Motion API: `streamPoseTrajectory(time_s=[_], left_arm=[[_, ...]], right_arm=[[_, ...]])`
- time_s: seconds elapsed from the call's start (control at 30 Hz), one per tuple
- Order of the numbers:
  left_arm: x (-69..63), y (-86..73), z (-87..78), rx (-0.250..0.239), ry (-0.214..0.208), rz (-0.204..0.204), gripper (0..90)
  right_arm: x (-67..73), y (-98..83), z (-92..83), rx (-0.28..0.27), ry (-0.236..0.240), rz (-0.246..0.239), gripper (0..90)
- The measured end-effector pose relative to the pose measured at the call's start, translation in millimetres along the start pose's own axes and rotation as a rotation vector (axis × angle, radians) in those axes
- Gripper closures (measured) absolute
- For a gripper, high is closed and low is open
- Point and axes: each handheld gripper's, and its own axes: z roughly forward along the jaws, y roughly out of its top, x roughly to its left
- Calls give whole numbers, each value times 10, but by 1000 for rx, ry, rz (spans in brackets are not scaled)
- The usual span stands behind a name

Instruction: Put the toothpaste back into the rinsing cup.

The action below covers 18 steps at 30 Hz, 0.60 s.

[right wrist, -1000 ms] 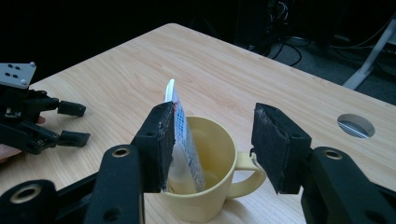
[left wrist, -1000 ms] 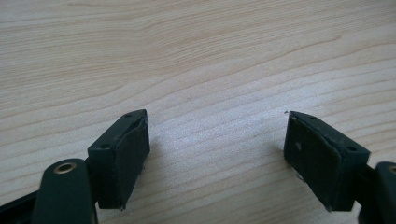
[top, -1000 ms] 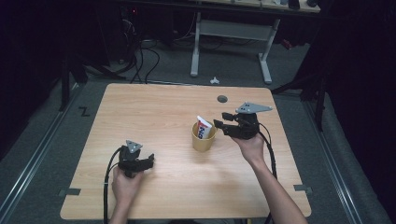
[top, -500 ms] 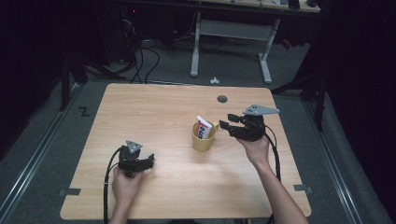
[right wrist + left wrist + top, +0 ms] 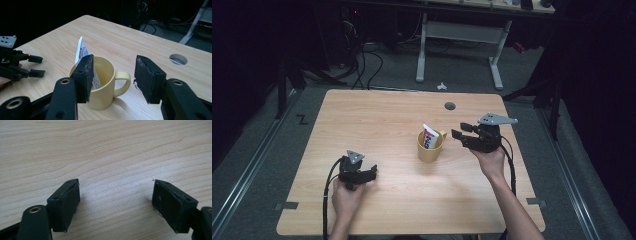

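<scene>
Mug (image 5: 430, 148) mid-table — right gripper (image 5: 458, 135) just beside (jaws apart).

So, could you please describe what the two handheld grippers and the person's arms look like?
Both grippers, left and right, are black, each with two blocky jaws faced with dark pads and brass-ringed pivot holes. Each carries a grey three-cornered plate on top and trails a black cable. The forearms are bare; no sleeves show.

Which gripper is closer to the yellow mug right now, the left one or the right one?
Right. The right gripper hangs open just beside the yellow mug, on its handle side, not touching it. The left gripper rests open on the table, well away toward the person's near left.
</scene>
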Motion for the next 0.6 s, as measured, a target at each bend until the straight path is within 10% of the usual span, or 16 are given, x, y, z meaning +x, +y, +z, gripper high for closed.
streamPoseTrajectory(time_s=[0.6], left_arm=[[0, 0, 1, 0, 0, 0, 228]], right_arm=[[-62, -53, -128, -12, -19, 16, 507]])
